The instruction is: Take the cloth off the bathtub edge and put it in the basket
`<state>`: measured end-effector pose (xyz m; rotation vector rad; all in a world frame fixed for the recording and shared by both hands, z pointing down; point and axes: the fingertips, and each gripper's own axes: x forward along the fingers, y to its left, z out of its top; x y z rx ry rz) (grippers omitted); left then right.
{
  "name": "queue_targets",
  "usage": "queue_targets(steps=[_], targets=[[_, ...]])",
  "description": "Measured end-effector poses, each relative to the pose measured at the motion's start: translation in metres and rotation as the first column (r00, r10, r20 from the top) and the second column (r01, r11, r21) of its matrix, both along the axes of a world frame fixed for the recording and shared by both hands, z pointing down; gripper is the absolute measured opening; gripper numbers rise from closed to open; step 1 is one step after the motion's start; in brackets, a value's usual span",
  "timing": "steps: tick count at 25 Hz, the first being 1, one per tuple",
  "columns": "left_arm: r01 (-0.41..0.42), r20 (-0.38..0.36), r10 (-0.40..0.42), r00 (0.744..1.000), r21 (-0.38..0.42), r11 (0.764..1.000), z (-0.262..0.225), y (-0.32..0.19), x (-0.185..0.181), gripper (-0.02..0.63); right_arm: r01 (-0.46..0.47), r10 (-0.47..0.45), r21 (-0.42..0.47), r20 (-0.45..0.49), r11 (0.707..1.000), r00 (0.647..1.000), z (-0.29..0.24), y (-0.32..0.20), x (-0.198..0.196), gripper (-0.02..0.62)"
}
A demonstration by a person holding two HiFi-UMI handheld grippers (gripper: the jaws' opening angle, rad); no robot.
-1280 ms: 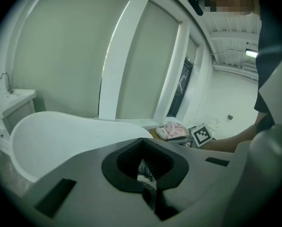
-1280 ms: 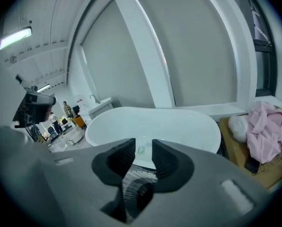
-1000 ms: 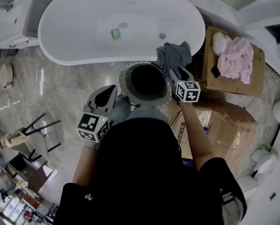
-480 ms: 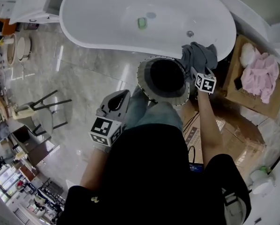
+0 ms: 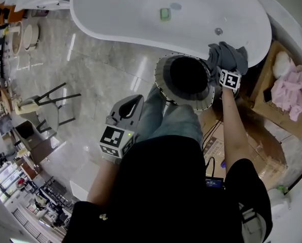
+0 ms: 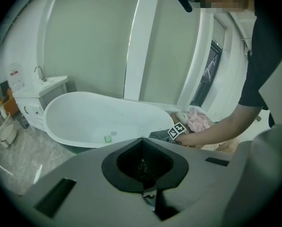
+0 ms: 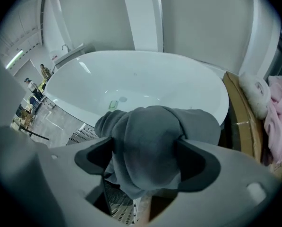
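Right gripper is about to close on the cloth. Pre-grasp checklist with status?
1. Right gripper jaws apart: ok, they have just been opening.
2. Grey cloth between those jaws: ok, not clamped yet.
3. Cloth on the bathtub edge: ok.
4. Basket next to the cloth, mouth unobstructed: ok.
5. Left gripper clear of the basket: ok, shut and empty.
6. Pads deep enough for a firm grip: cannot tell.

The left gripper [image 6: 141, 142] had its jaws together, with nothing between them. Beyond lay the white bathtub [image 6: 79, 117] — a small green thing [image 6: 108, 138] inside — and a grey cloth [image 6: 158, 135] beside the right gripper [image 6: 175, 133].
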<state>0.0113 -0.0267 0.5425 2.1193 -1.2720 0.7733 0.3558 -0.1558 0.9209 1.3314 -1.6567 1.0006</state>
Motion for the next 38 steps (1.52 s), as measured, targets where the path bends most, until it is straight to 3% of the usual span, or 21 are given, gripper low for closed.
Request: queue_targets(steps=[5, 9, 14, 20, 27, 38], targets=[[0.02, 0.004, -0.02, 1.0, -0.021, 1.0, 0.011, 0.006, -0.004, 0.014, 0.004, -0.002, 0.023, -0.07, 1.0, 0.998, 0.009, -0.004, 0.001, 0.417], [0.025, 0.008, -0.025, 1.0, -0.027, 0.999, 0.013, 0.007, -0.007, 0.014, 0.002, 0.002, 0.044, -0.079, 0.999, 0.997, 0.008, -0.008, -0.002, 0.355], [0.026, 0.005, -0.025, 1.0, -0.026, 0.999, 0.015, 0.01, -0.006, 0.014, 0.014, -0.012, 0.026, -0.079, 1.0, 0.997, 0.004, -0.002, -0.001, 0.199], [0.026, 0.004, -0.026, 1.0, -0.022, 0.999, 0.015, 0.014, -0.008, 0.014, -0.006, 0.007, 0.041, -0.027, 0.999, 1.0, -0.009, 0.003, -0.002, 0.092], [0.014, -0.007, -0.014, 1.0, -0.006, 1.0, 0.012, 0.019, -0.005, 0.014, -0.053, 0.048, 0.106, 0.047, 0.993, 0.998, -0.039, 0.004, -0.003, 0.08], [0.012, -0.05, -0.01, 0.999, 0.046, 0.999, -0.006, 0.025, -0.003, 0.014, -0.067, 0.025, 0.271, 0.155, 0.96, 0.988, -0.14, 0.014, -0.012, 0.08]])
